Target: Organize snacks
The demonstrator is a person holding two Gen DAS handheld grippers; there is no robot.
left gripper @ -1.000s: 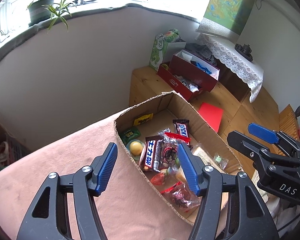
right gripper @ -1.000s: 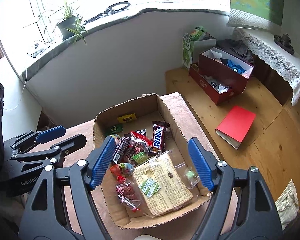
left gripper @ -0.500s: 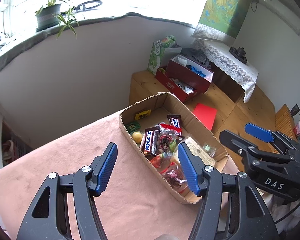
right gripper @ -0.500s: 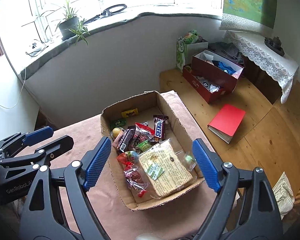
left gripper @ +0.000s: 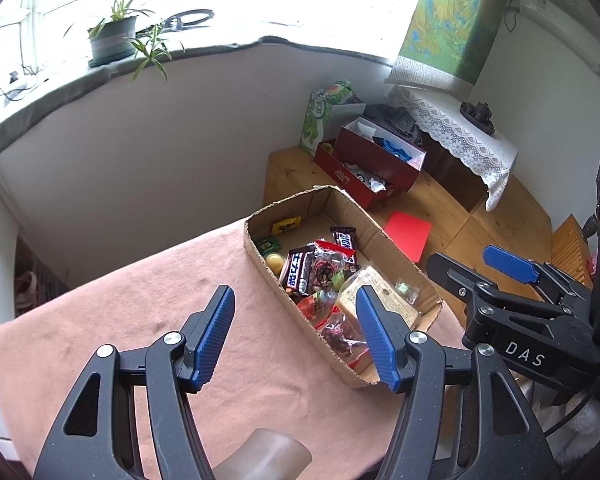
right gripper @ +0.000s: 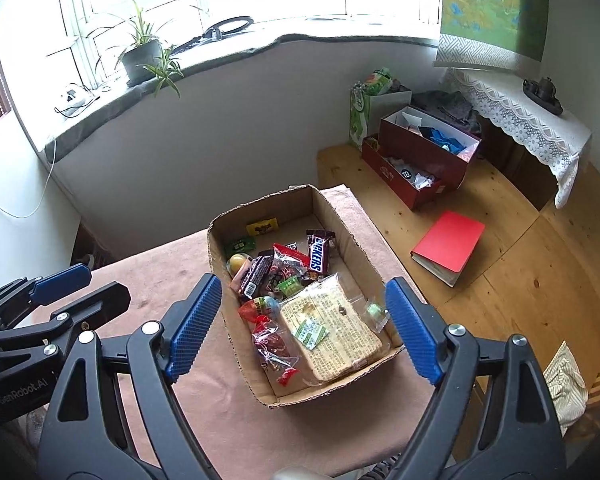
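A pink cloth covers my bench [left gripper: 112, 320], where the cardboard box [right gripper: 342, 232] of snacks (Snickers bar [right gripper: 319, 255] among them) sits. My left tool [left gripper: 296, 338] and right tool [right gripper: 302, 326] both hover spread apart, holding nothing.

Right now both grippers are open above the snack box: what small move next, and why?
Probably lower the right gripper toward the big clear-wrapped cracker pack. Its fingers already straddle that pack at the near end of the cardboard box, both grippers hold nothing, and the left gripper sits mostly over the pink cloth.
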